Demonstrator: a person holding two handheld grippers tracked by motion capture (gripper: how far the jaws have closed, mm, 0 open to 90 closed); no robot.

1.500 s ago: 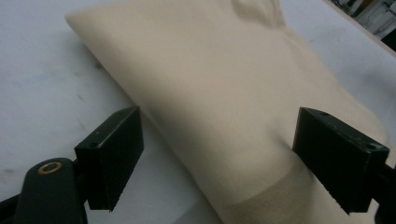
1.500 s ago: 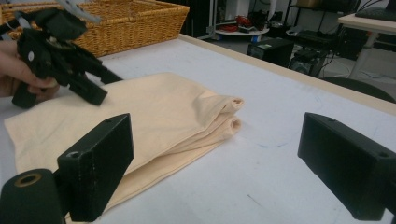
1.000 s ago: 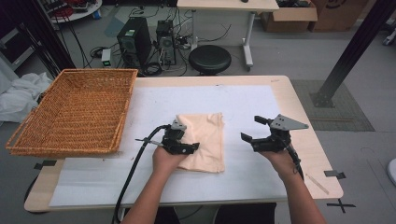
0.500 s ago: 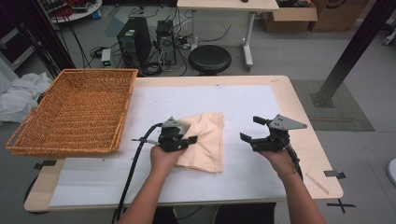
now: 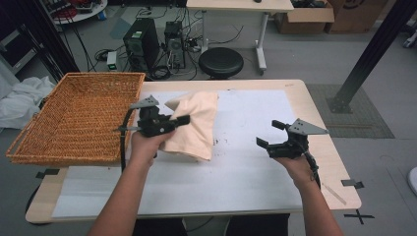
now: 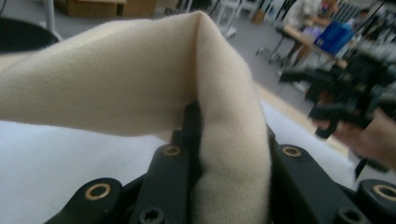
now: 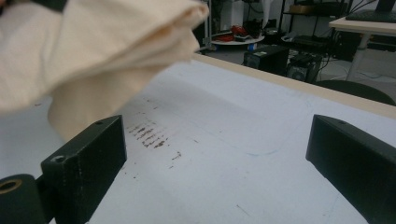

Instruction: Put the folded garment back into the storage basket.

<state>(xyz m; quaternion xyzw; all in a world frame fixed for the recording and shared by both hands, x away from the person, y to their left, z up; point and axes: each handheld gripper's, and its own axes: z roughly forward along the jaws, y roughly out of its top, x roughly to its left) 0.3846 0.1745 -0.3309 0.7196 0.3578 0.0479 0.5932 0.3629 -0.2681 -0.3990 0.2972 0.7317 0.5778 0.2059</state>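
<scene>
Jaws of the left gripper point(image 5: 183, 119) are clamped on a fold of the cream-coloured folded cloth point(image 5: 193, 125), now lifted off the white table cover point(image 5: 246, 167) toward the woven wicker basket point(image 5: 74, 118), where a second ago it lay flat. Its lower folds are blurred and cut off in both gripper views. Right gripper point(image 5: 268, 133) stands wide, holding nothing, its jaws just opening further; no writing is legible.

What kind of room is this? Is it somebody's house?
Probably not a house; it looks like a lab or workshop. Computer towers with tangled cables stand on the floor, cardboard boxes sit behind a desk, and the table has a white work mat.
</scene>
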